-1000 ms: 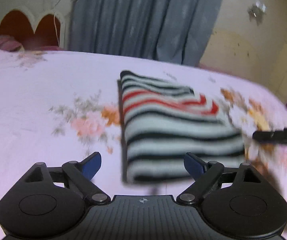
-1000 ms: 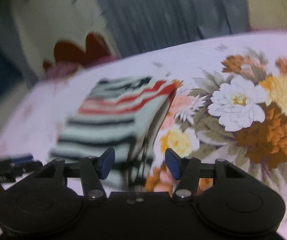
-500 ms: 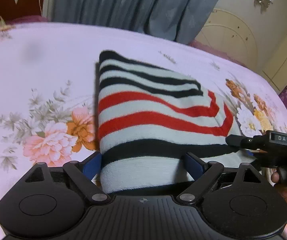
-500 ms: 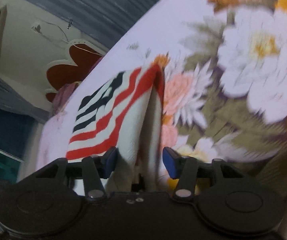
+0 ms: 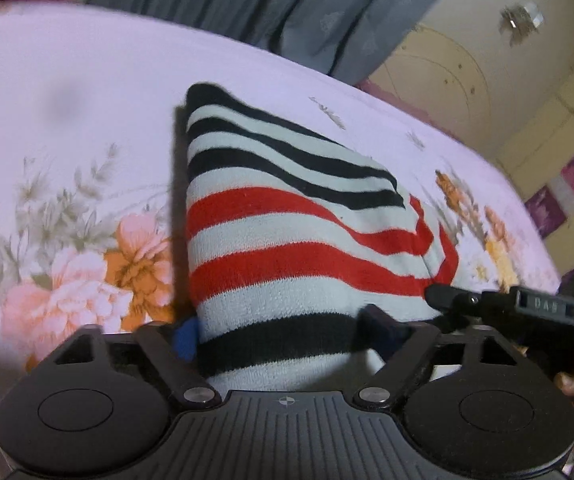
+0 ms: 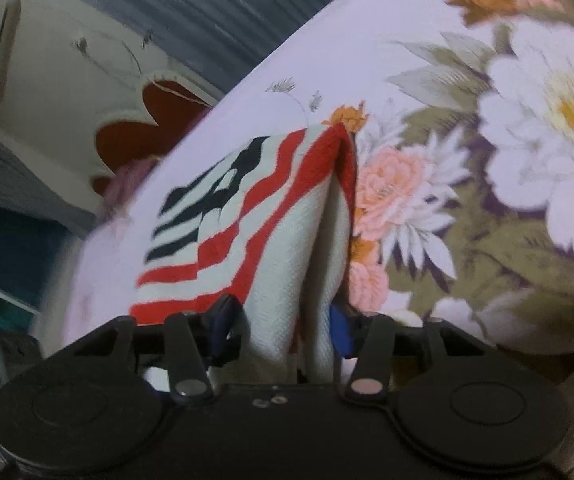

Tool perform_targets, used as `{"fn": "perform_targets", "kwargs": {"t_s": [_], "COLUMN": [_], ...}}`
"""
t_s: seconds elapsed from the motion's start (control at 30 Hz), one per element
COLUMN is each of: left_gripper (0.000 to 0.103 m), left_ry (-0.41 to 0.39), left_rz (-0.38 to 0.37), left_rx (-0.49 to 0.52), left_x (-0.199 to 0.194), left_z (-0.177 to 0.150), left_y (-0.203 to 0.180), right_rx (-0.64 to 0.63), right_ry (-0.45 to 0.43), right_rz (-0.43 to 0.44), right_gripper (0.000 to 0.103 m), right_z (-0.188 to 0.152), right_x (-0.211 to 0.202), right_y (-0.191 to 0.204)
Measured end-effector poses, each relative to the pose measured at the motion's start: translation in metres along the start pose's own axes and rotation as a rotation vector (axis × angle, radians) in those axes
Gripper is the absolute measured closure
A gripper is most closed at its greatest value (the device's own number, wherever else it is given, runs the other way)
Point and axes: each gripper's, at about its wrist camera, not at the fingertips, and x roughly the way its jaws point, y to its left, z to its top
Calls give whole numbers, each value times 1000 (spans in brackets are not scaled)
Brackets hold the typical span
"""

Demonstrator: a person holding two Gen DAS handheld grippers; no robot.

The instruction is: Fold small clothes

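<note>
Floral bedsheet (image 5: 67, 128), grey curtain (image 5: 267, 4) behind. Folded striped garment (image 5: 287, 240) lies on the sheet. Left gripper (image 5: 283, 332) has just been closing, fingers clamping the near edge; right gripper (image 6: 283, 320) likewise closing, pinching the side layers.

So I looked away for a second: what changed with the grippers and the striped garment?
Both grippers moved in to the striped garment; left gripper and right gripper have been closing, near edge now between the jaws of each. The garment stays folded on the floral bedsheet.

Both the left gripper (image 5: 287, 334) and right gripper (image 6: 285, 326) have just been closing, fabric between their fingers.
</note>
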Motion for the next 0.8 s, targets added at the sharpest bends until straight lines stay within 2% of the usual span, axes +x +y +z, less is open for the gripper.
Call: {"fn": "perform_targets", "kwargs": {"t_s": [0.03,0.13,0.27,0.47,0.67,0.8], "left_gripper": [37,47,50,50,50,50], "left_ry": [-3,-16,-35,-79,-122,-143], "left_rz": [5,10,3,-49,-80,-74], "left_rx": [21,90,138,199,217,218], "left_x": [-1,-8,-18,-50,-86,-109], "left_z": [1,3,7,16,22,24], "left_y": [-3,-12,-21,-24,-6,17], "right_rx": [-36,-99,-166,-267,-315,-341], "right_ry": [-1,-18,-64,-115,-163,-178], "right_rz": [-28,-81,-145,-180,-199,-199], "right_gripper": [63,69,72,72,72,72], "right_z": [0,-2,-9,-19,-27,-35], "right_x": [2,0,-9,-28,-33,-24], "right_y": [8,24,51,94,133,159]}}
